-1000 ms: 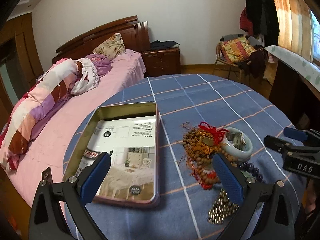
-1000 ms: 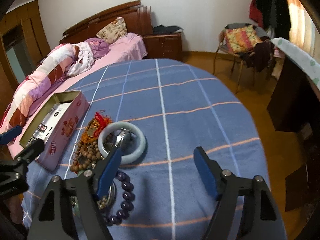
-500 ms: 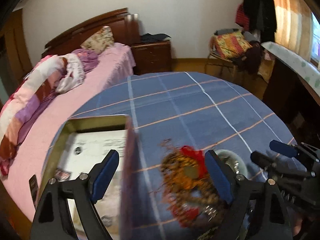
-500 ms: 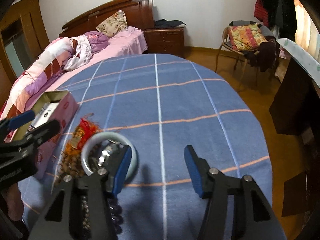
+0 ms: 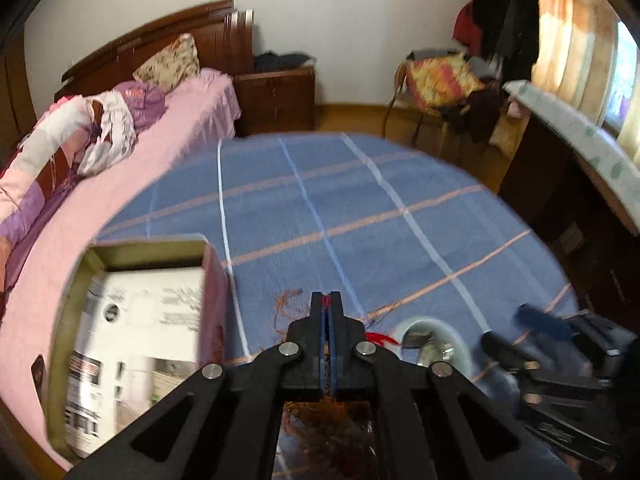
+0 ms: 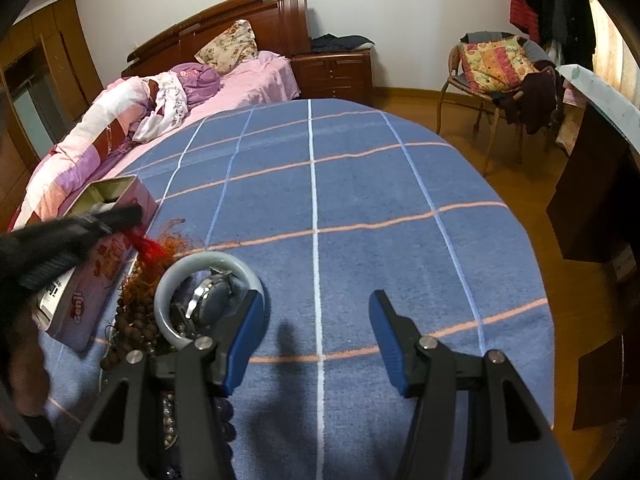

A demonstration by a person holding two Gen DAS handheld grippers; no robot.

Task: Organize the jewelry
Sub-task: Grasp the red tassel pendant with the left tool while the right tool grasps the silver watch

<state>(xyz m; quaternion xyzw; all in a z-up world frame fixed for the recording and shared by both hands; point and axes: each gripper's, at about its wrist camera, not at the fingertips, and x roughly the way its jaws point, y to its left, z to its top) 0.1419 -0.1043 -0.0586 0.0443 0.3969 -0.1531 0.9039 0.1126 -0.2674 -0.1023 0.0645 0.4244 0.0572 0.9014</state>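
My left gripper (image 5: 327, 300) is shut on the red tassel (image 6: 149, 247) of a brown wooden bead necklace (image 6: 138, 300) that lies beside an open tin box (image 5: 132, 344). It also shows in the right wrist view (image 6: 132, 213). A pale jade bangle (image 6: 208, 298) lies right of the beads with a wristwatch (image 6: 214, 298) inside it; the bangle also shows in the left wrist view (image 5: 436, 336). Dark purple beads (image 6: 224, 412) lie nearer me. My right gripper (image 6: 316, 340) is open and empty, its left finger (image 6: 244, 336) at the bangle's right rim.
The round table wears a blue checked cloth (image 6: 360, 200). The tin box (image 6: 100, 280) stands at its left edge with printed paper inside. A pink bed (image 6: 160, 120) lies beyond, a chair (image 6: 500, 80) with cushions at the back right, a dark desk (image 6: 592, 184) on the right.
My left gripper has gone from wide open to shut on the necklace's red tassel. My right gripper has moved forward, close to the bangle, and stayed open.
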